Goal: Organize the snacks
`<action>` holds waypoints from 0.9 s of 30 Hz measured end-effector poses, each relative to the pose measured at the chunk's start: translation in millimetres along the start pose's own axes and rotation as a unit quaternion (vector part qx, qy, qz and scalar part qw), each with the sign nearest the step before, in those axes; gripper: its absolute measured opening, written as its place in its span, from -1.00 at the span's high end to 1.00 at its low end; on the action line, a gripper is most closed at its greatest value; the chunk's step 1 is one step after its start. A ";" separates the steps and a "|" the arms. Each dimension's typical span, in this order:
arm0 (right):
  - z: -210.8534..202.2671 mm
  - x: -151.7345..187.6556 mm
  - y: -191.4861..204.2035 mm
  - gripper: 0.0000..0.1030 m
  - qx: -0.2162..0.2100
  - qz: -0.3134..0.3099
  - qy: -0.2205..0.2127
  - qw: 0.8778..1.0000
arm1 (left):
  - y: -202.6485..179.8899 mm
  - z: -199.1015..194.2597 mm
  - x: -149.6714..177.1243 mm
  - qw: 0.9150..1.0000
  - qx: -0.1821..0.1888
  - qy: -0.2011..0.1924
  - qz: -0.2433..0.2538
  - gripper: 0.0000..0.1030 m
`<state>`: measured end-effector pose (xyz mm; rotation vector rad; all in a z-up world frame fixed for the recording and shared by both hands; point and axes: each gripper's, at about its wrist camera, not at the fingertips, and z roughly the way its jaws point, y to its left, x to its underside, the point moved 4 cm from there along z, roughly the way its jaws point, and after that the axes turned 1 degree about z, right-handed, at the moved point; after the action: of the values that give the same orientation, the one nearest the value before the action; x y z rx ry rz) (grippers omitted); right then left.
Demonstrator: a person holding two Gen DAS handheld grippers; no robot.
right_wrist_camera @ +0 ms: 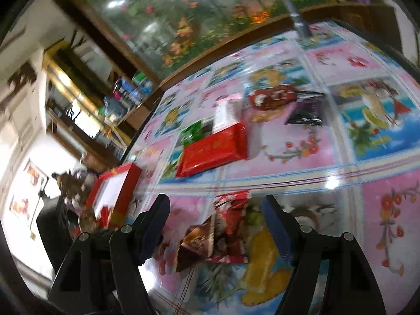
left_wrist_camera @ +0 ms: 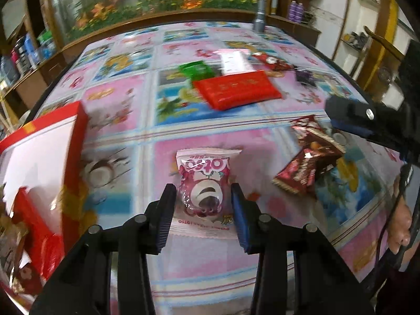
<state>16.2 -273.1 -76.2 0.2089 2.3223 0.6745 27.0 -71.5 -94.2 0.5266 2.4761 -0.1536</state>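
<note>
A glossy table top covered in a pink-and-blue floral picture-tile cloth (left_wrist_camera: 126,141) carries all items. Between the left jaws lies a pink-and-white sealed snack packet (left_wrist_camera: 206,186). Ahead of them lies a flat red foil-wrapped rectangular pack (left_wrist_camera: 237,90), with a green crinkled wrapper (left_wrist_camera: 195,69) and a white-and-pink box (left_wrist_camera: 233,61) just behind it. To their left stands a red-edged white cardboard box (left_wrist_camera: 44,152). Between the right jaws lie two overlapping dark red snack sachets (right_wrist_camera: 223,228). Far ahead of these lie a red patterned pouch (right_wrist_camera: 273,95) and a black glossy sachet (right_wrist_camera: 305,111).
</note>
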 end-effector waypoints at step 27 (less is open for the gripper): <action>0.8 36.9 37.7 -0.45 0.028 -0.052 0.037 0.998 | 19.0 -6.9 11.0 0.999 -0.035 -0.018 -0.022 0.23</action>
<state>-12.1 -228.6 -78.5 0.0889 2.4074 0.5748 22.8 -48.8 -94.7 0.4370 2.4484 -0.0914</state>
